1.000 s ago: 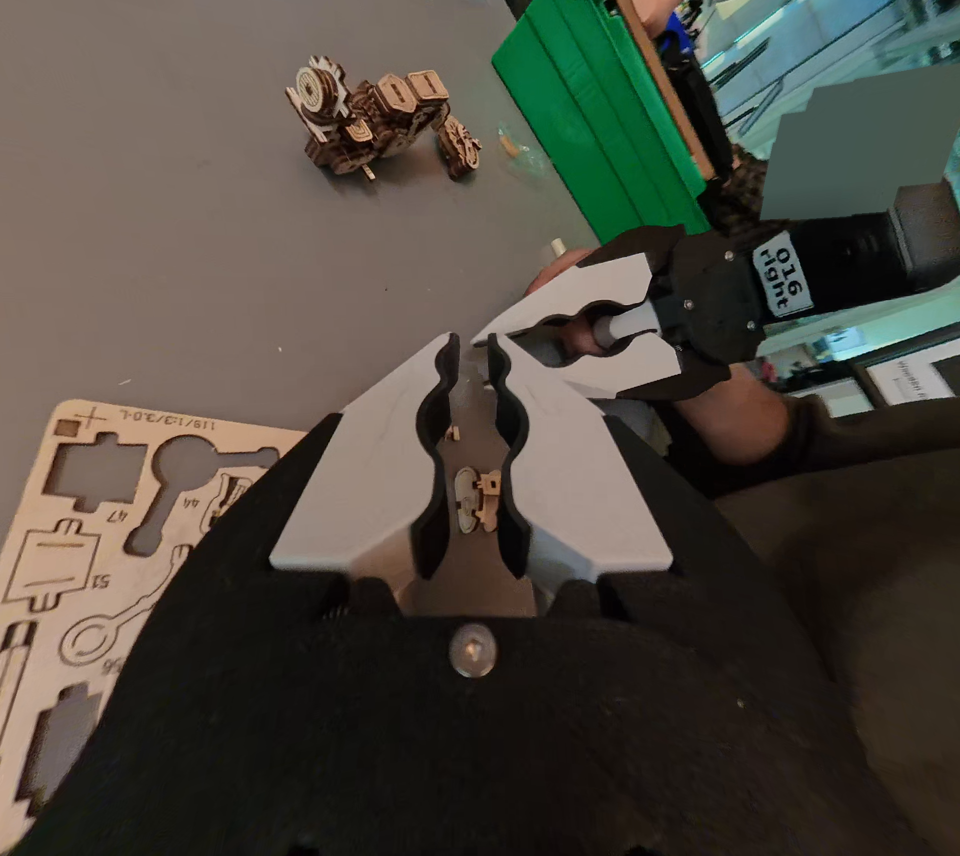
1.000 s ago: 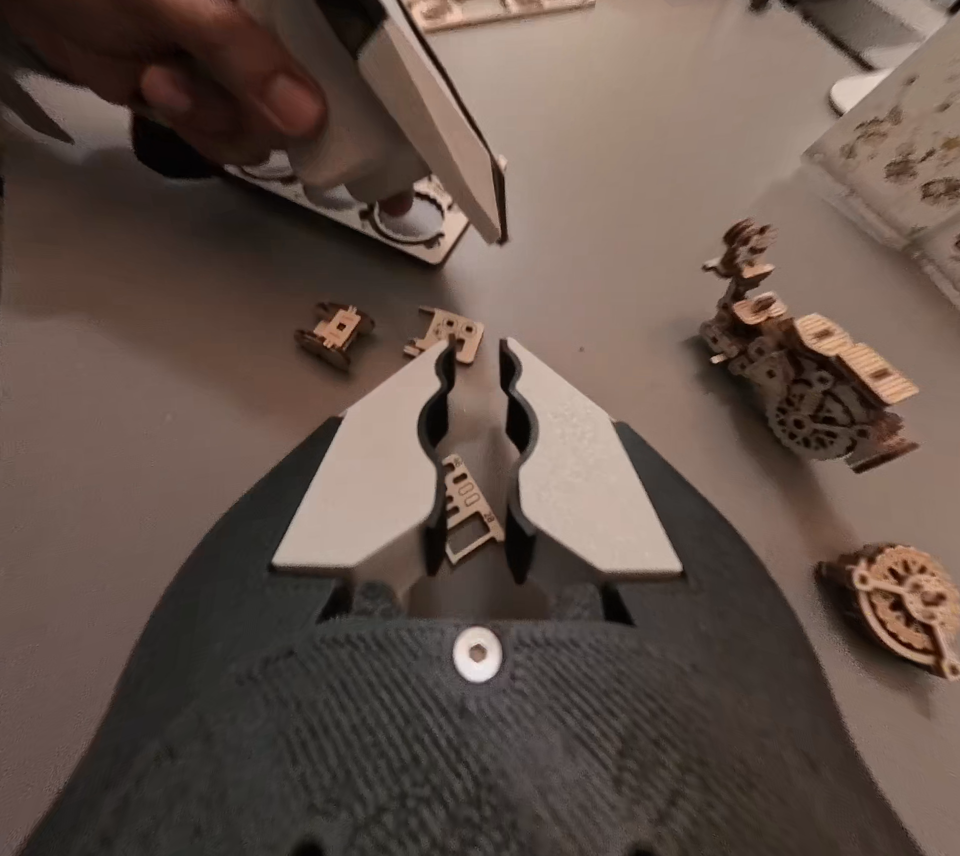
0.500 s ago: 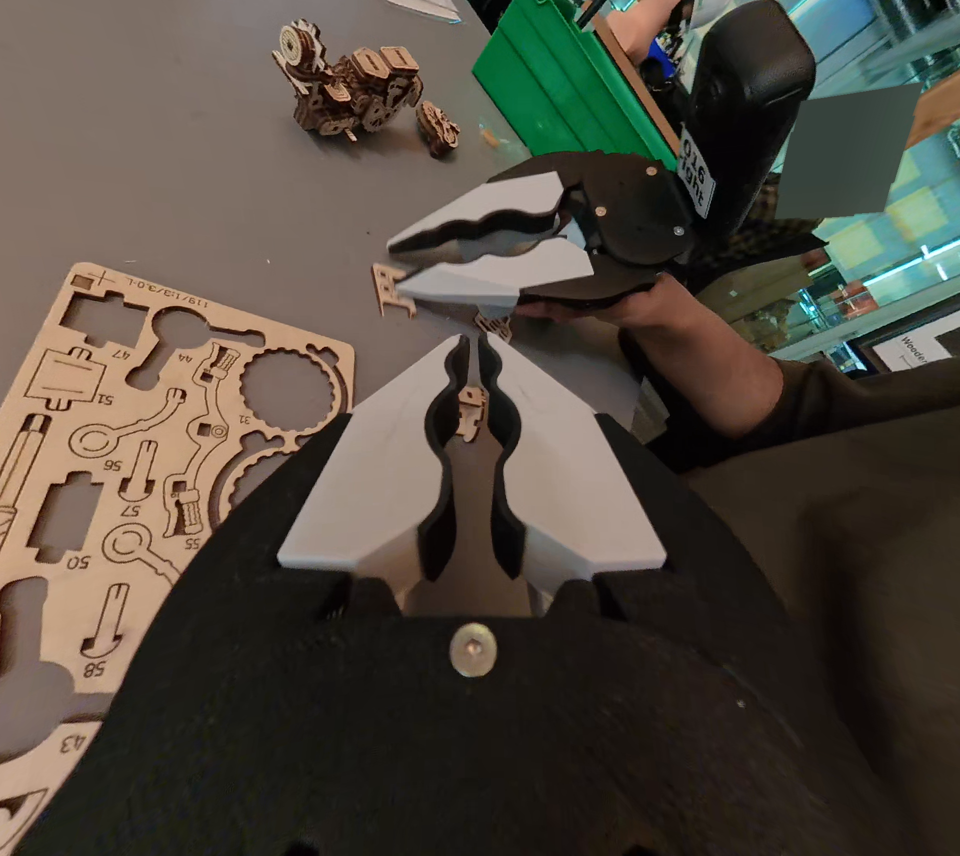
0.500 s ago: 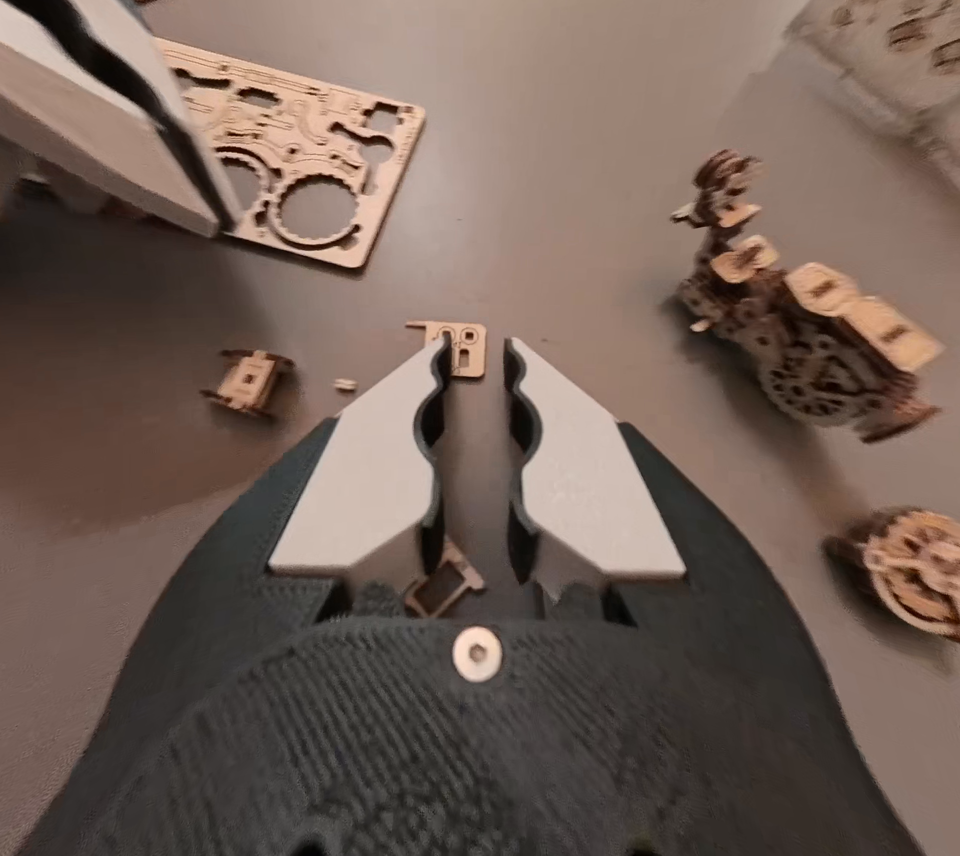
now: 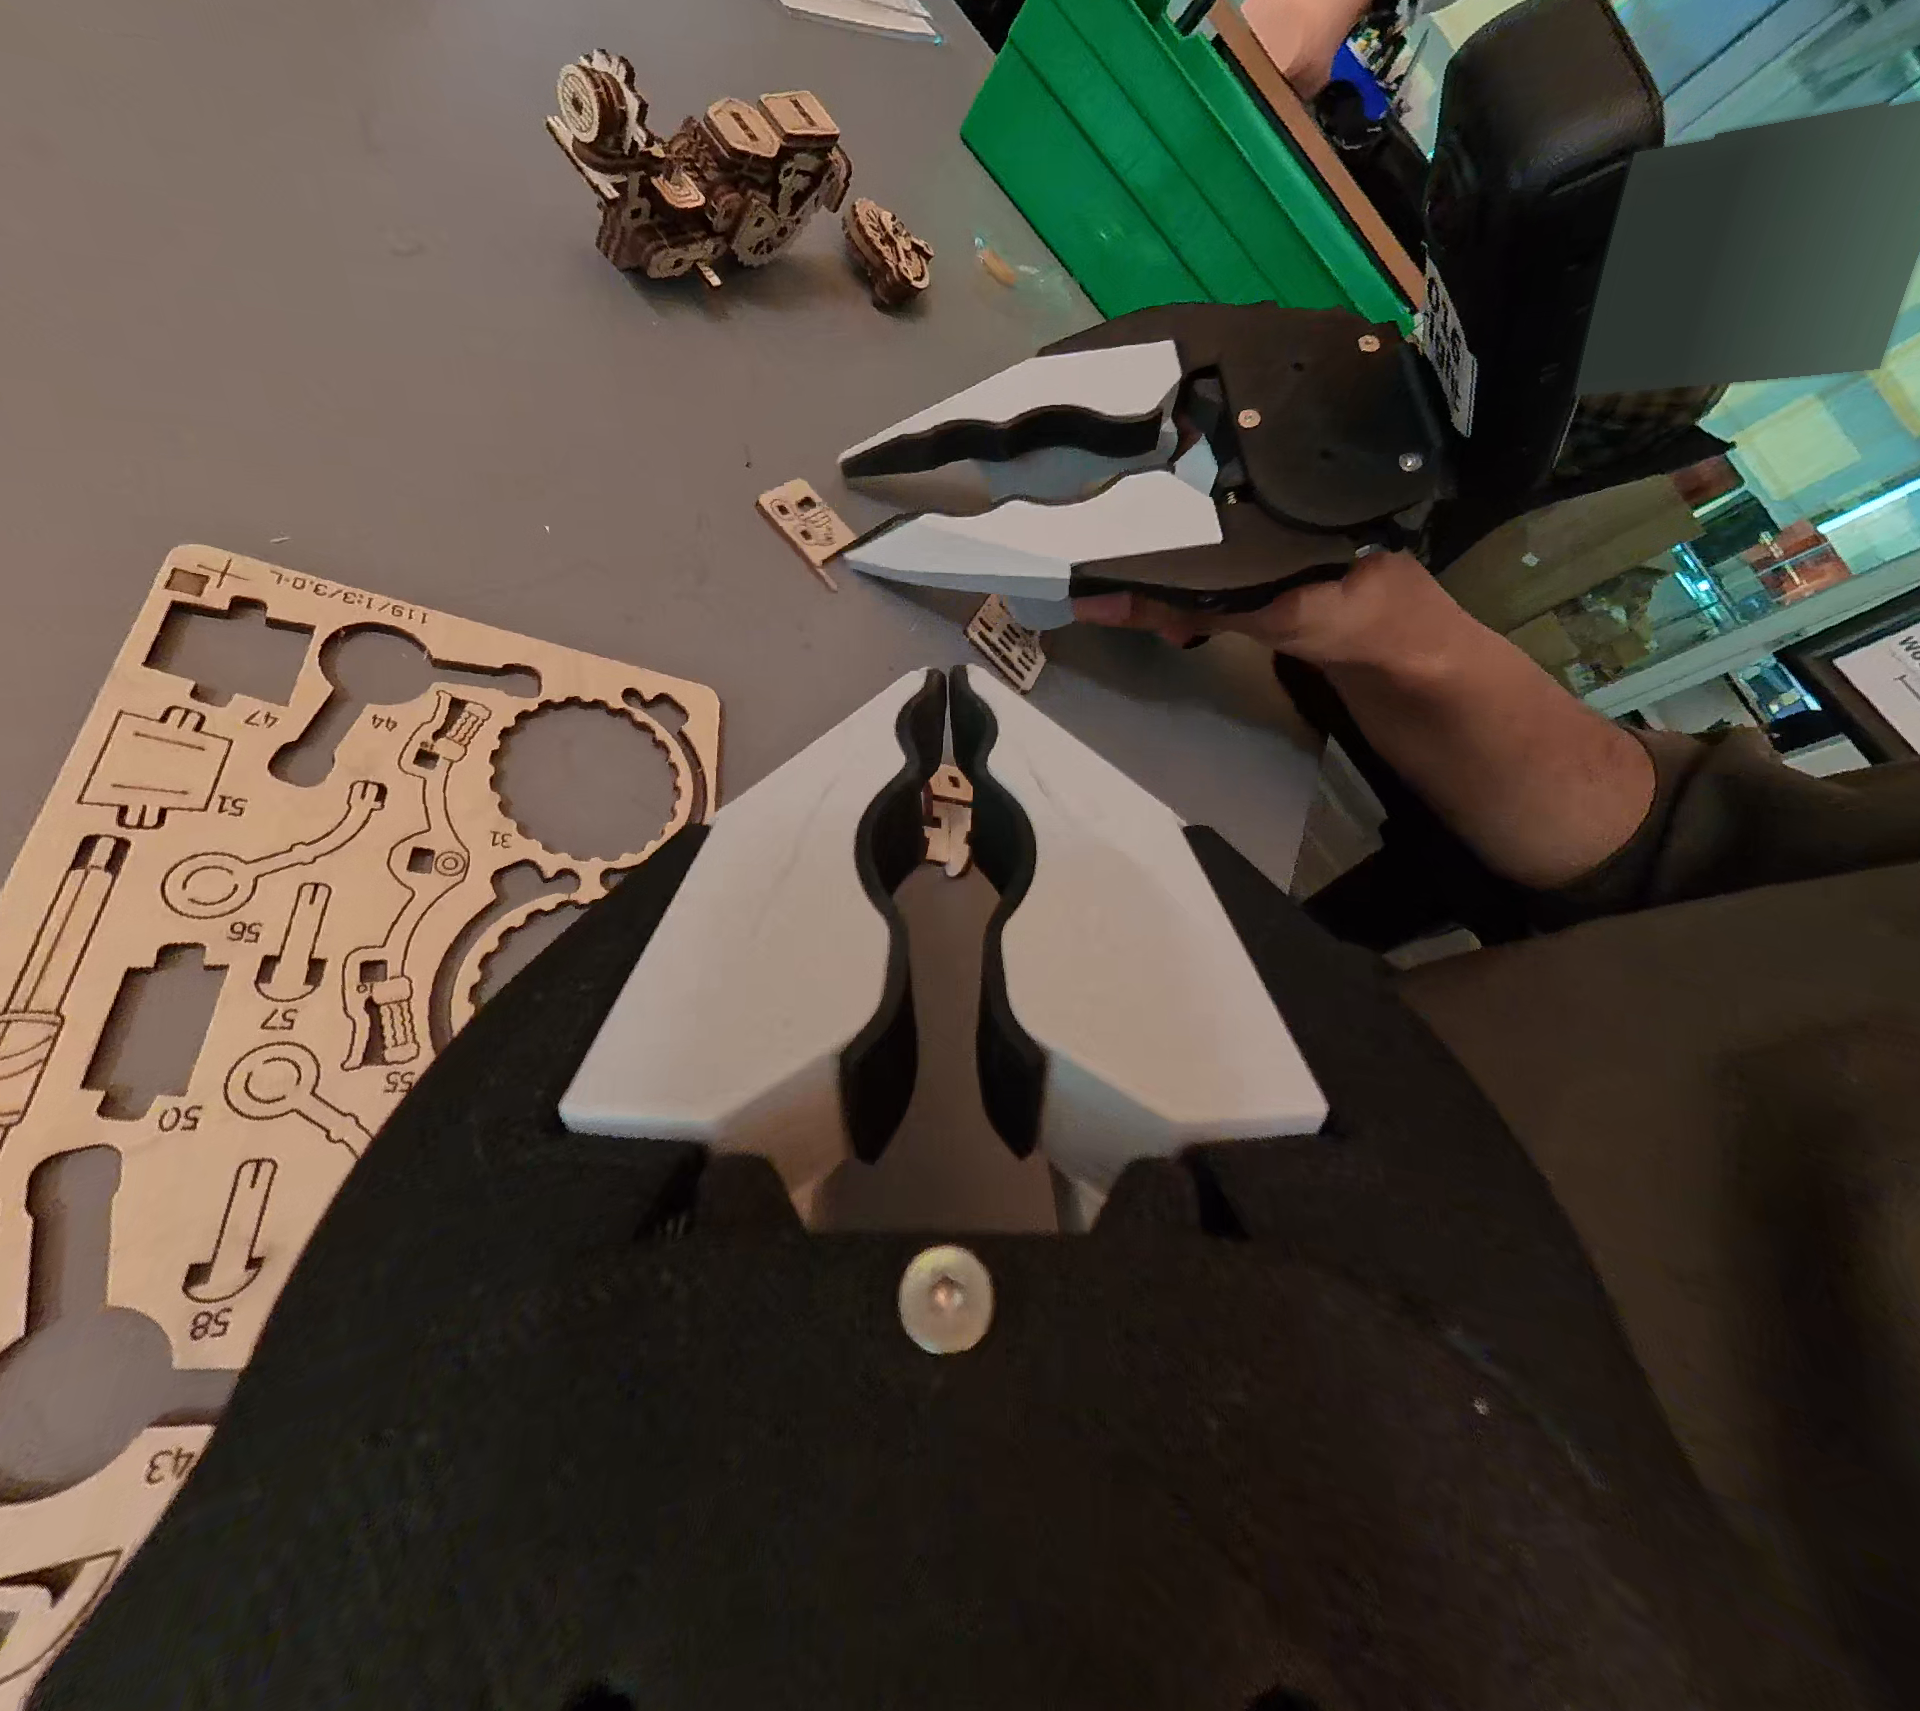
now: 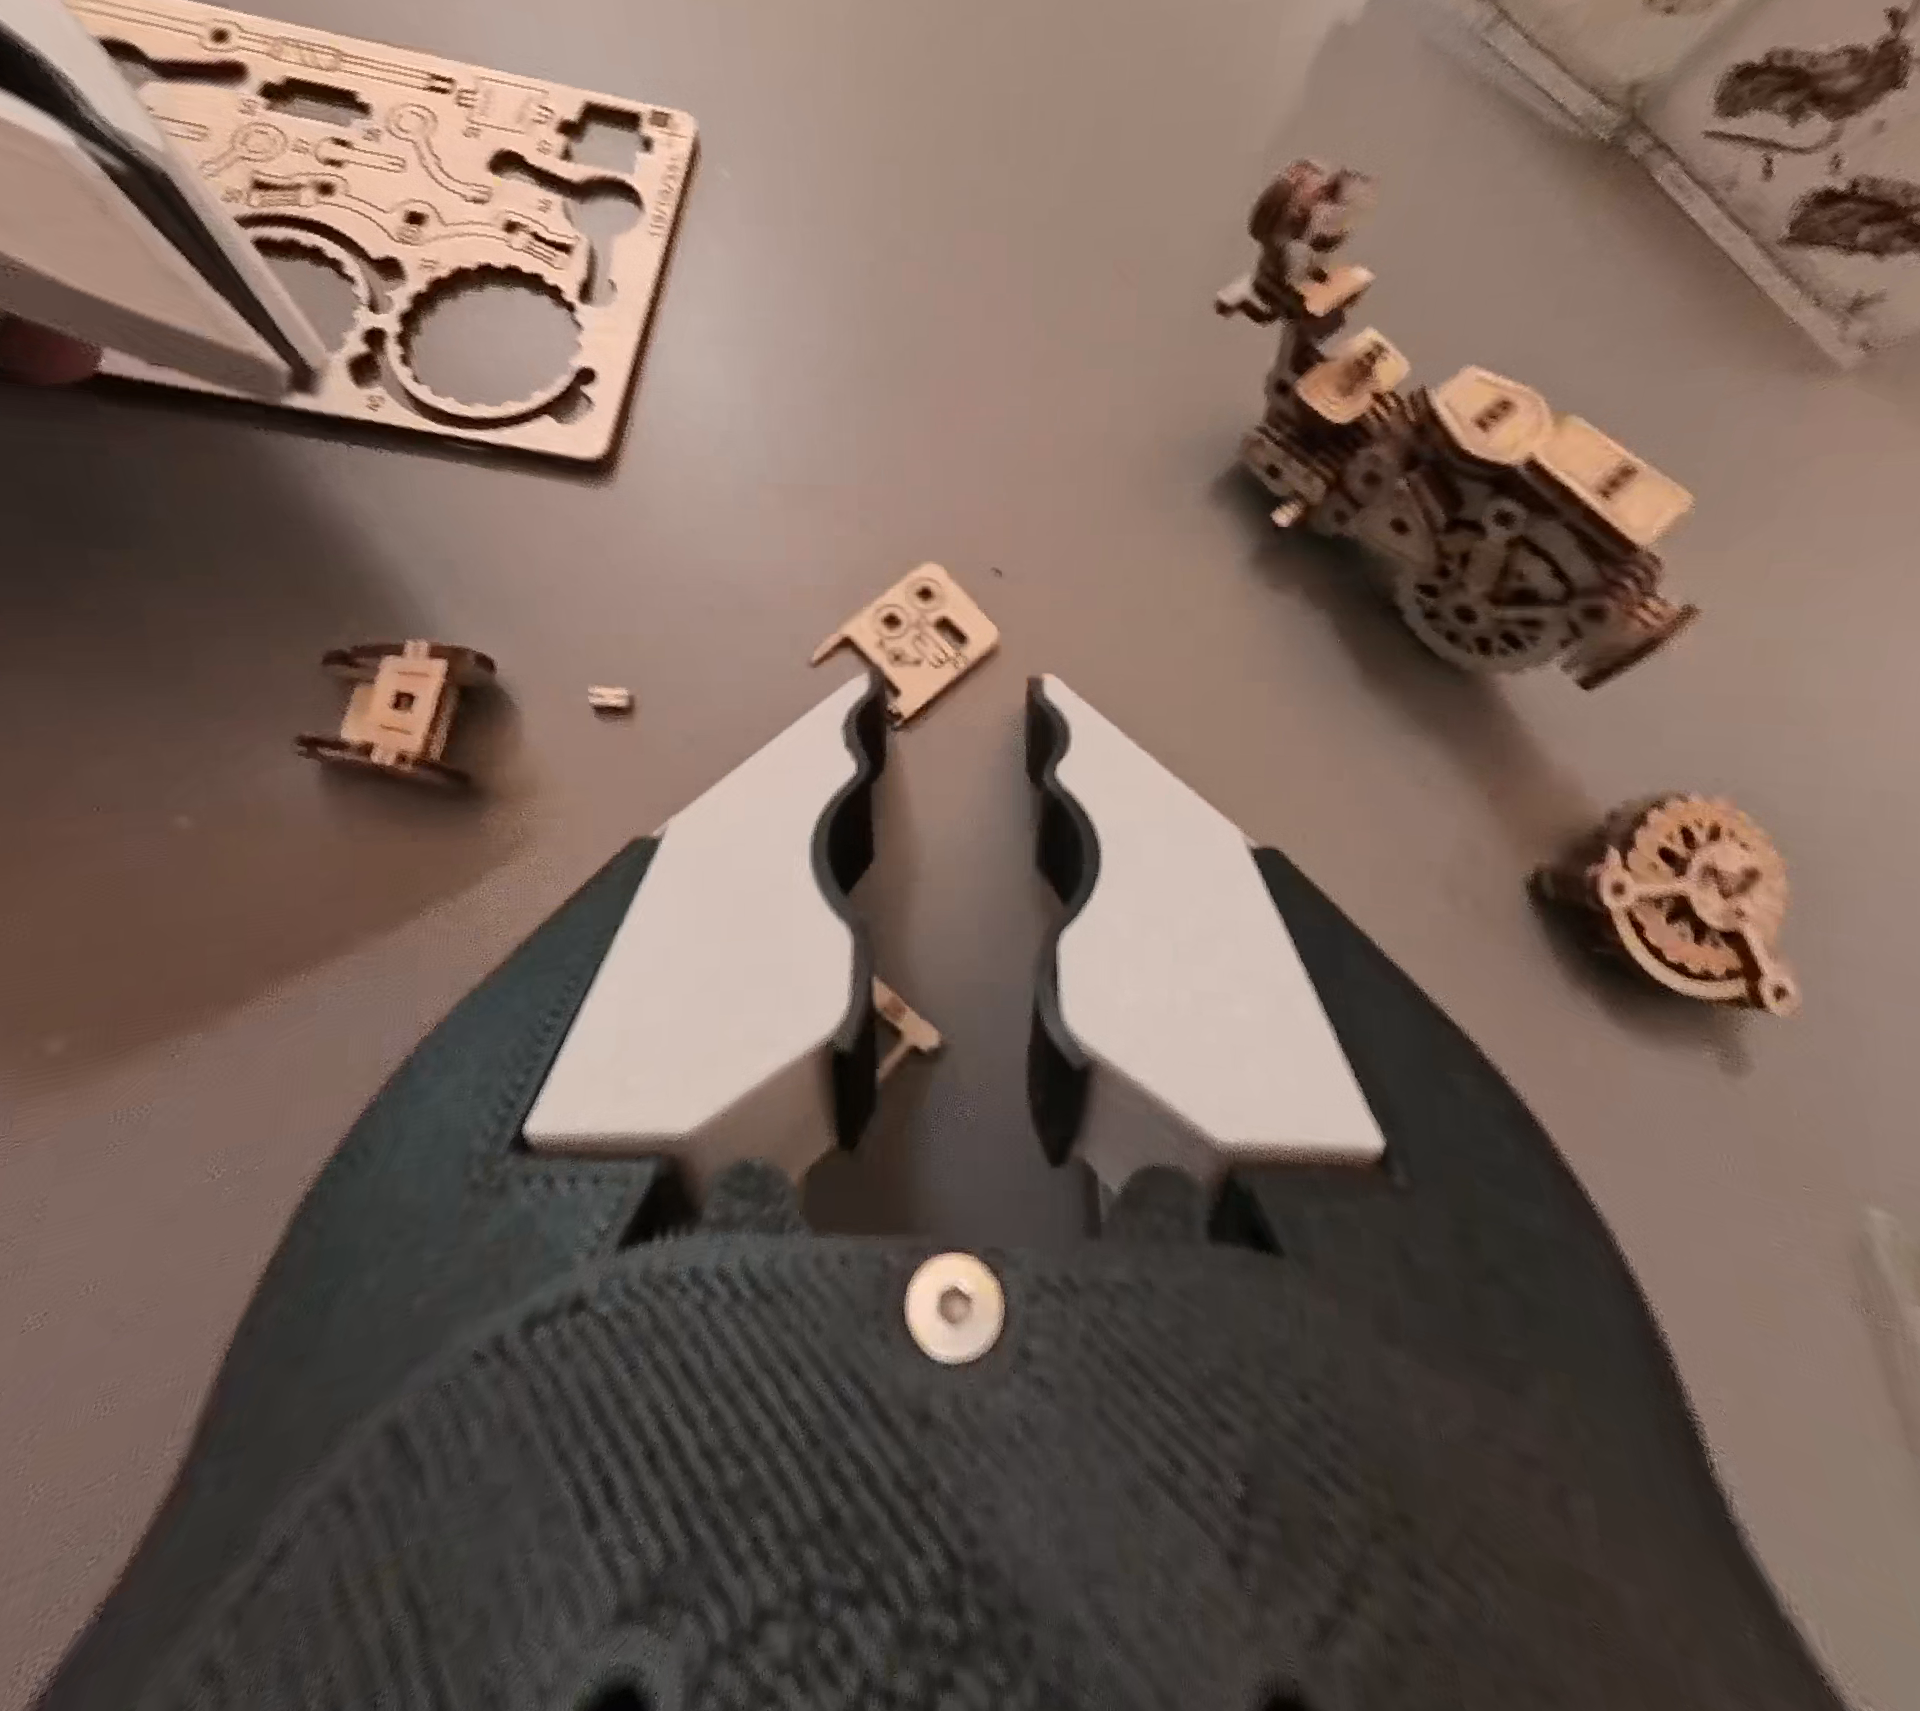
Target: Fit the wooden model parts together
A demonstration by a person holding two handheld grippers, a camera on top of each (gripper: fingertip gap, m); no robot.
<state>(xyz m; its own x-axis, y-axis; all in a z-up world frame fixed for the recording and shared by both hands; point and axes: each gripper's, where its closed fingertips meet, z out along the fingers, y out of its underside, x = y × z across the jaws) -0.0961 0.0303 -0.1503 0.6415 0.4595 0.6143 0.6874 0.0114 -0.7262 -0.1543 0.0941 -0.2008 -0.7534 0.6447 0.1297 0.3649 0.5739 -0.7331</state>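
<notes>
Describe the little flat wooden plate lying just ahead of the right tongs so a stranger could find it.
Start at the large assembled wooden model on the grey table. Left of it, before the open right tongs, lies a flat plate. Unlike the spool-shaped piece farther left, it is thin, with round holes.

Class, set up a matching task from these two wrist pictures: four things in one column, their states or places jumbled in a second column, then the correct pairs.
Things:
1. left claw
2. right claw
3. small flat plate
4. cut-out wooden sheet

States or places:
A. lying on the table just ahead of open fingertips
B. shut on a small wooden part
C. open, holding nothing
D. flat on the table, with toothed round holes

Pairs: 1-B, 2-C, 3-A, 4-D
</notes>
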